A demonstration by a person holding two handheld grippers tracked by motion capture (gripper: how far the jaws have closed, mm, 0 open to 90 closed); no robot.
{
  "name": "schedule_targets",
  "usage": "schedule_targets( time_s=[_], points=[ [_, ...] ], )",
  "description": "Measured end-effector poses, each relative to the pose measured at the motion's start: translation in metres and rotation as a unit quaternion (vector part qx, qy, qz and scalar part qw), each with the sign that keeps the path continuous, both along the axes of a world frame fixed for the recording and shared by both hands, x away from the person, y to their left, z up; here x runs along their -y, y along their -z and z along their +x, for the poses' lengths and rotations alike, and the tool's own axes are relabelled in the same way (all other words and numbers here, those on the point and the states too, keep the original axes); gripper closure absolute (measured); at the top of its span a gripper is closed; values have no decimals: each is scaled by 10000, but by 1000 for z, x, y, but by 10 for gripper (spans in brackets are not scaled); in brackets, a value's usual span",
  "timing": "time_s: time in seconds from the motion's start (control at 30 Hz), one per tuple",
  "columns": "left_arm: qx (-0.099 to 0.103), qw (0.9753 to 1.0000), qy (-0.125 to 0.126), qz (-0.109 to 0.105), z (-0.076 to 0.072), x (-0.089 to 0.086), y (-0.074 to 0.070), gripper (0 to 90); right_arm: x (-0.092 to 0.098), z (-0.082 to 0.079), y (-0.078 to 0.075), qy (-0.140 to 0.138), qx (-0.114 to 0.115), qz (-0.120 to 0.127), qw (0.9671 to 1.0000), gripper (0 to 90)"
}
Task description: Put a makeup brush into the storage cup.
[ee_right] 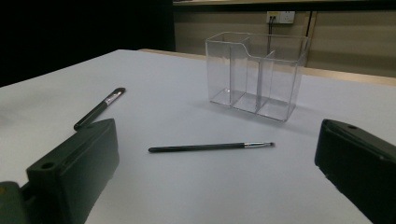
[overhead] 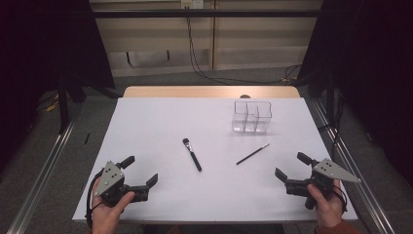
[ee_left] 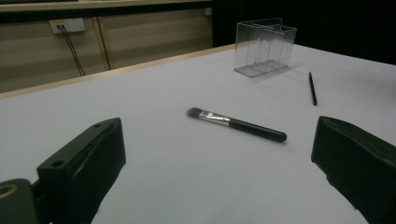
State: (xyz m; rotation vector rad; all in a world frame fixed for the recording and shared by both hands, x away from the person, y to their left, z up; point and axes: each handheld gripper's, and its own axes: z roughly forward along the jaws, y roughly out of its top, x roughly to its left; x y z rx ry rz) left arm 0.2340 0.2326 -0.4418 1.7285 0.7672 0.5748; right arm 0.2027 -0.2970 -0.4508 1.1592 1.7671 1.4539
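1. Writing: no brand or label legible on either brush or on the organizer; any print is too small to make out.
2. Count: two brushes, one clear organizer, two grippers.
3. Thick brush (overhead: 192,154): black handle, silver ferrule, dark bristle head. Lies flat near the counter's middle, bristles toward the far edge.
4. Thin brush (overhead: 253,154): slim black handle, small tip. Lies flat, well right of the thick brush and in front of the organizer, touching neither.
5. Clear organizer (overhead: 251,117): transparent plastic, upright, split into compartments, three as seen in the right gripper view; all look empty. Stands toward the far right of the counter.
6. Left gripper (overhead: 139,173): held at the near left corner, jaws spread wide, pinching nothing, facing the thick brush.
7. Right gripper (overhead: 288,165): held at the near right corner, jaws spread wide, gripping nothing, facing the thin brush and the organizer.
8. Counter (overhead: 160,126): white sheet over a wooden top, wood strip showing along the far edge.
9. Room: dim, dark curtains at both sides, pale panelled wall behind, wall socket (ee_left: 67,24) with black cables hanging, grey floor.
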Motion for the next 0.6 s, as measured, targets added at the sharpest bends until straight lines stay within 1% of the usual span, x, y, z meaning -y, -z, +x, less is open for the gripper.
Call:
schedule_targets(
  time_s=[0.03, 0.17, 0.27, 0.33, 0.47, 0.6],
  points=[
    [12, 10000, 49, 2, -1, 1, 0, 30, -1, 0, 0, -14, 11, -45, 10000, 0],
    [29, 10000, 71, -59, -1, 2, -2, 30, -3, -1, -1, -54, 14, -101, 9999, 0],
    [-39, 9999, 105, -92, 1, 5, -1, 30, -4, -1, -1, -53, 19, -99, 9999, 0],
    [-74, 9998, 144, -69, 5, 8, 0, 30, -4, 0, 0, -21, -3, -49, 10000, 0],
    [-96, 9998, 143, -100, 6, 10, -1, 30, -3, 0, 0, -12, -3, -50, 10000, 0],
    [-144, 9998, 164, -48, 10, 17, -1, 30, -3, -1, 0, -34, -23, -89, 10000, 0]
  ],
)
